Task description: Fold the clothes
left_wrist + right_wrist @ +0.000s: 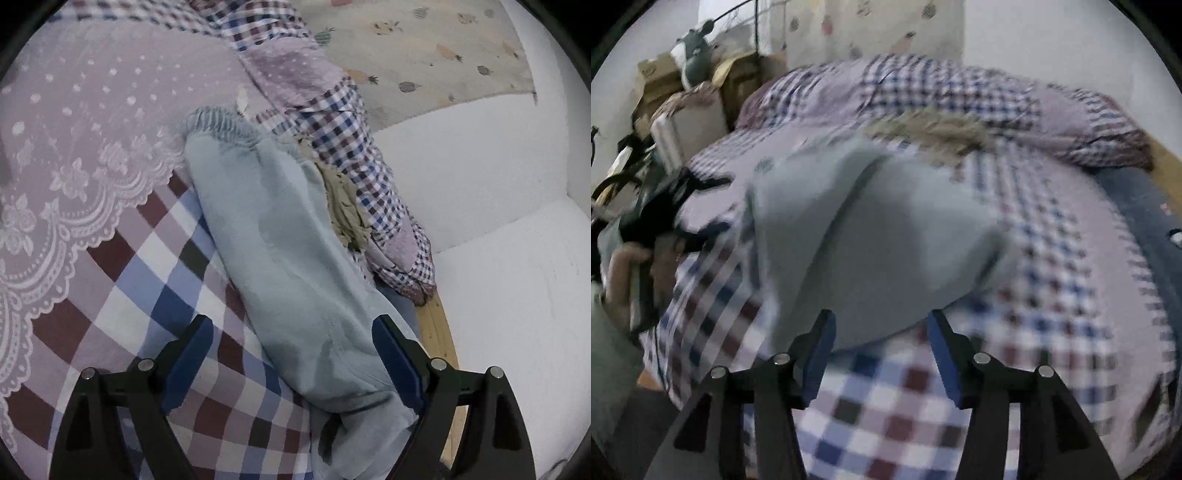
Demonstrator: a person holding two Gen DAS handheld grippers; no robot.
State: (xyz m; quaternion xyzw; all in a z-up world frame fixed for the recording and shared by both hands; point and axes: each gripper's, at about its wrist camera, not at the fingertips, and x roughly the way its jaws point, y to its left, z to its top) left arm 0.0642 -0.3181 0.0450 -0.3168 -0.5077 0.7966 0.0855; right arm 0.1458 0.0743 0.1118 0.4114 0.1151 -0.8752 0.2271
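**Grey garment on the checked bed, both hand-held grippers released**

The left hand-held gripper (291, 354) is seen with its 2 blue-padded fingers (194, 360) spread wide apart, released and gripping nothing. A light grey garment (280, 258) is laid on the bed, stretching from between and just below the fingers away ahead of the gripper, with its gathered elastic hem (218, 123) at the far end. Whether the right-side pad touches the cloth cannot be told. The checked bedsheet (147, 295) is spread under the gripper, and a pink lace-edged cover (92, 122) is seen ahead to the left. A crumpled olive cloth (347, 206) is lodged just to the right of the garment, against a small-checked quilt (354, 147). A white wall (498, 221) is seen to the right.

In the blurred right wrist view, the right hand-held gripper (882, 350) is likewise held open, with nothing clamped. The grey garment (871, 236) is seen just ahead of its fingertips, folded over itself. A person's hand (620, 273) is visible at far left.
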